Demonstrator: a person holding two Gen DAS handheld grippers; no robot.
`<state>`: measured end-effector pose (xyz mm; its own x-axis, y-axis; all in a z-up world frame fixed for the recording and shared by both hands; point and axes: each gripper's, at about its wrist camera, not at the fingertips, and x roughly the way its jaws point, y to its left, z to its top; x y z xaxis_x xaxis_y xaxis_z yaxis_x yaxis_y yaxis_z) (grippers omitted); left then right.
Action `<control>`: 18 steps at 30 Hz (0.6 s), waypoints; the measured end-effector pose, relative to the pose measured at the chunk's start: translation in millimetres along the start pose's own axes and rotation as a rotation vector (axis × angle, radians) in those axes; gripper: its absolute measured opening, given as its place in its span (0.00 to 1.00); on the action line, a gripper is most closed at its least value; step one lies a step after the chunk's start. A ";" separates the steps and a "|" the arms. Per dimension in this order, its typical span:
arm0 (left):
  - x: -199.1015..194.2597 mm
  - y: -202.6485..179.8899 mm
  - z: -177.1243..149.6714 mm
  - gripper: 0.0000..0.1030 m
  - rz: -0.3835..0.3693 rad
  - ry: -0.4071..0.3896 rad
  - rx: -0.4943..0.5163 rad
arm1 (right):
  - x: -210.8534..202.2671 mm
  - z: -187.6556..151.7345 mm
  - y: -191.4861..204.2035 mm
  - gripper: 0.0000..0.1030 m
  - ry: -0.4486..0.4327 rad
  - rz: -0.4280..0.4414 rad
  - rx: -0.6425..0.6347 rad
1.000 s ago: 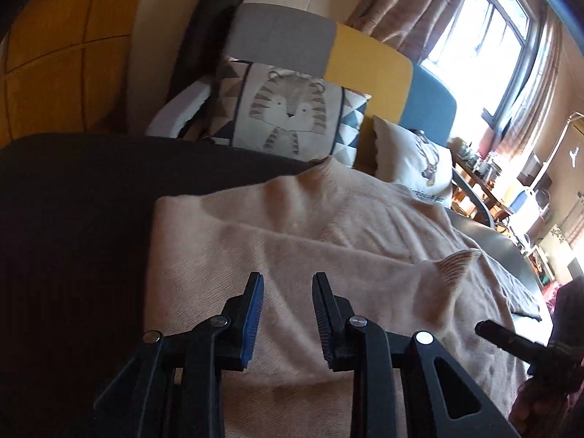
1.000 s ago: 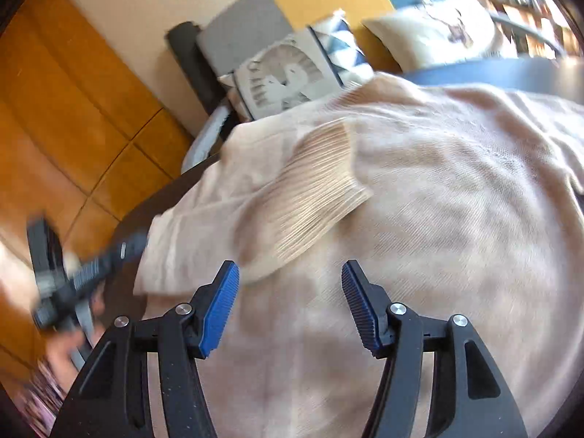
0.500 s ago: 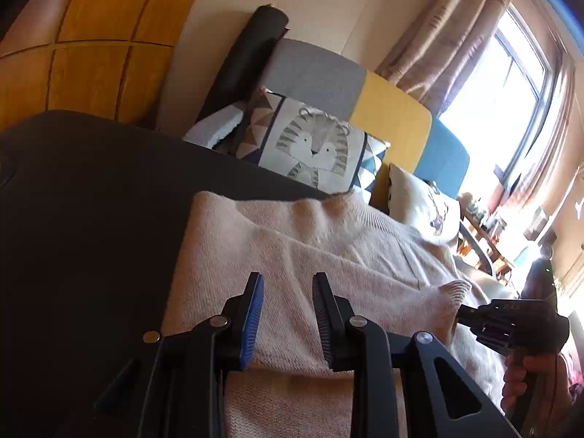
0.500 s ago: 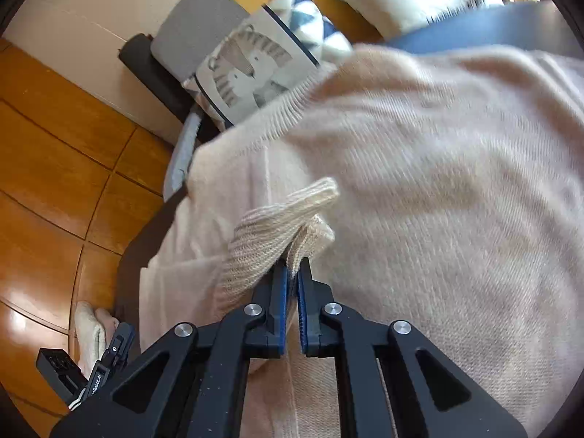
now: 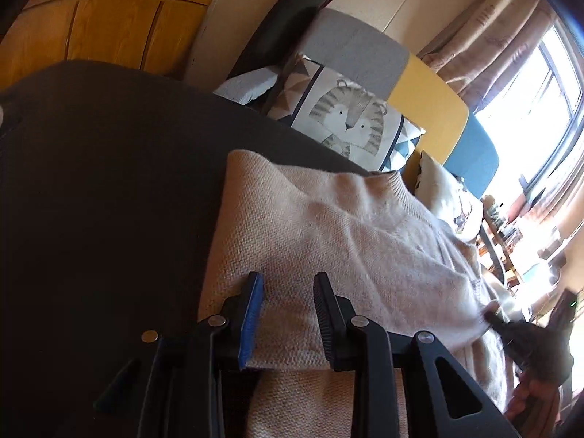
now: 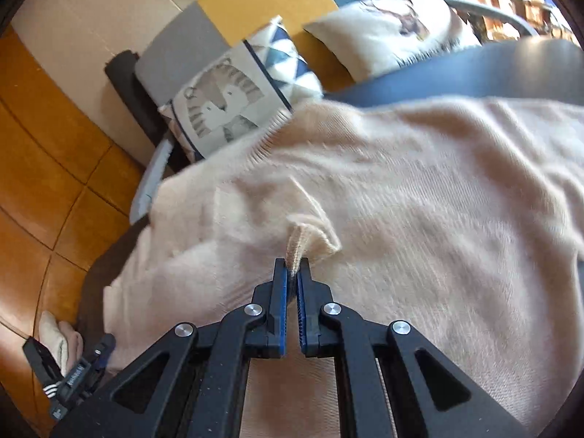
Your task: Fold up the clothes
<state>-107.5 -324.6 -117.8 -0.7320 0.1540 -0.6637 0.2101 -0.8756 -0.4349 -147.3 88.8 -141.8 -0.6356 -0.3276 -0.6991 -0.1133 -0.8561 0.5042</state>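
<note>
Sweater (image 6: 419, 200) | cuff (image 6: 296, 244) pinched in right tool (image 6: 292, 277) | on table (image 5: 91, 182)

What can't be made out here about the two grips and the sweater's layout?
- Left gripper, left wrist view: whether its pads press the sweater fold; the fold hides the contact.
- Right gripper, right wrist view: shut on the ribbed cuff, but how much cuff is hidden between the pads.
- Sweater's hem and far sleeve: cut off by frame edges, both views.

We've got a tiger cushion (image 5: 346, 120) leaning on a grey, yellow and blue sofa back (image 5: 427, 98), a deer cushion (image 6: 394, 33) beside it, curtains (image 5: 485, 36) by the window.
</note>
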 end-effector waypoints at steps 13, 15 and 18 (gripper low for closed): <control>0.8 -49.8 4.7 0.28 0.084 -0.052 0.203 | -3.7 17.5 66.0 0.09 -0.009 0.025 -0.300; 13.1 -52.2 3.6 0.28 0.121 -0.027 0.234 | 16.1 18.6 79.1 0.09 0.041 0.039 -0.345; 25.2 -38.8 3.3 0.28 0.124 0.024 0.182 | 35.5 17.3 84.0 0.09 0.093 0.043 -0.366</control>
<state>-136.3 -288.3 -115.7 -0.6916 0.0494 -0.7206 0.1751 -0.9564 -0.2336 -192.6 12.2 -115.5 -0.5601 -0.3865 -0.7328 0.2024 -0.9215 0.3314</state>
